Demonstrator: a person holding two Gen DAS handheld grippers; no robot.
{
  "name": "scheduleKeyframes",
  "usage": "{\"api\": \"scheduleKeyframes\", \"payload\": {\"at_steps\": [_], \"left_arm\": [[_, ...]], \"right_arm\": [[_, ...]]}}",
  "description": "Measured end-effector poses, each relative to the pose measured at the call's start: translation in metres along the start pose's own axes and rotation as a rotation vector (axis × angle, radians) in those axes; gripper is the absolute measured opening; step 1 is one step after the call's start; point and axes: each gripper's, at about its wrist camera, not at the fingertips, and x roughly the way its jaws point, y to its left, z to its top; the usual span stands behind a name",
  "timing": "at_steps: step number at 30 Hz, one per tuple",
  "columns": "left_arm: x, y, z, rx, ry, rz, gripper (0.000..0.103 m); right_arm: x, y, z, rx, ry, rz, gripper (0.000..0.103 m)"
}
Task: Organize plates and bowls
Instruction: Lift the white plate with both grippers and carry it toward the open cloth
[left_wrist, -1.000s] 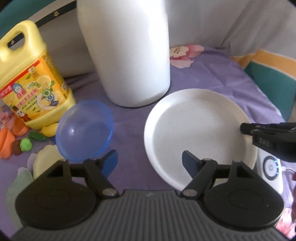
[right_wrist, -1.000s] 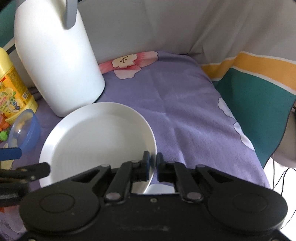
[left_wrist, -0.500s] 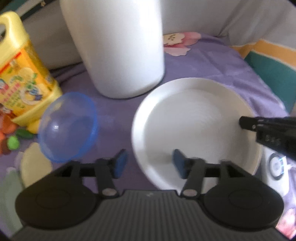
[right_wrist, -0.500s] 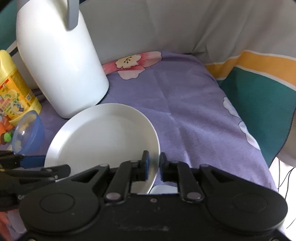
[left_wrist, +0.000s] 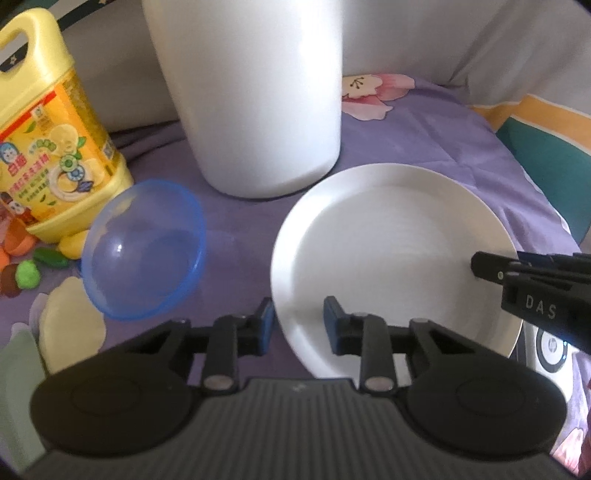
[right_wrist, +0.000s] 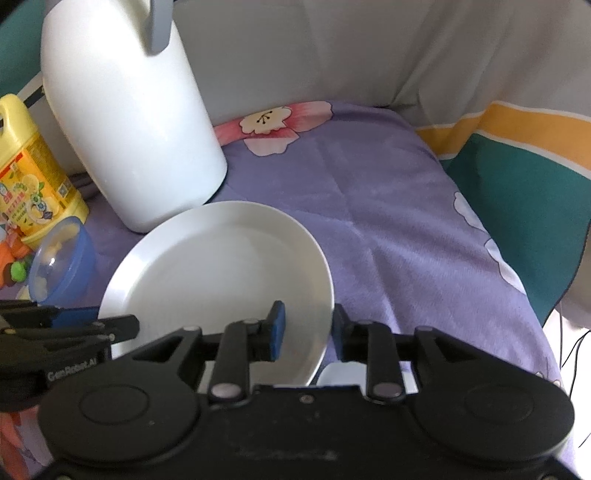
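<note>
A white plate (left_wrist: 391, 254) lies tilted on the purple cloth, its near right edge resting on a small white device; it also shows in the right wrist view (right_wrist: 221, 280). My left gripper (left_wrist: 297, 325) is open and straddles the plate's near left rim. My right gripper (right_wrist: 306, 328) is open and straddles the plate's right rim; it shows from the side in the left wrist view (left_wrist: 480, 264). A clear blue bowl (left_wrist: 144, 247) stands tilted to the plate's left, also seen in the right wrist view (right_wrist: 59, 266).
A tall white jug (left_wrist: 247, 92) stands just behind the plate. A yellow detergent bottle (left_wrist: 51, 140) and small toy foods (left_wrist: 26, 273) are at the left. A white device (left_wrist: 550, 347) sits under the plate's right edge. The cloth drops off at the right (right_wrist: 517, 192).
My right gripper has opened from shut on the plate's rim. My left gripper has moved right and its jaws have narrowed around the plate's left rim.
</note>
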Motion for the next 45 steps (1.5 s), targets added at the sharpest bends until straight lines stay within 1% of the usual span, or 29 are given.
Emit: {"api": "scheduleKeyframes", "payload": {"at_steps": [4, 9, 12, 16, 21, 23, 29, 36, 40, 45], "left_arm": [[-0.015, 0.003, 0.003, 0.001, -0.031, 0.021, 0.028], [-0.044, 0.011, 0.007, -0.009, -0.060, 0.029, 0.028], [-0.068, 0.014, 0.002, -0.001, -0.084, 0.038, 0.029], [-0.103, 0.027, -0.014, -0.004, -0.110, 0.033, 0.029], [-0.151, 0.049, -0.049, -0.020, -0.149, 0.045, 0.029], [-0.169, 0.062, -0.068, -0.027, -0.158, 0.058, 0.029], [-0.207, 0.110, -0.129, -0.082, -0.152, 0.098, 0.029], [-0.232, 0.170, -0.201, -0.180, -0.127, 0.139, 0.030], [-0.233, 0.198, -0.238, -0.236, -0.093, 0.154, 0.030], [-0.229, 0.221, -0.273, -0.273, -0.061, 0.174, 0.030]], "right_arm": [[-0.011, 0.005, 0.004, 0.007, -0.007, 0.005, 0.028], [-0.040, 0.015, 0.006, 0.015, -0.015, 0.013, 0.028], [-0.062, 0.023, 0.003, 0.016, -0.023, 0.021, 0.027], [-0.097, 0.038, -0.006, 0.000, -0.031, 0.034, 0.028], [-0.145, 0.068, -0.026, -0.044, -0.043, 0.063, 0.028], [-0.160, 0.082, -0.037, -0.059, -0.038, 0.081, 0.028], [-0.190, 0.134, -0.077, -0.144, 0.002, 0.146, 0.027], [-0.206, 0.203, -0.123, -0.264, 0.073, 0.225, 0.027], [-0.207, 0.239, -0.149, -0.335, 0.122, 0.250, 0.027], [-0.198, 0.275, -0.181, -0.390, 0.195, 0.267, 0.028]]}}
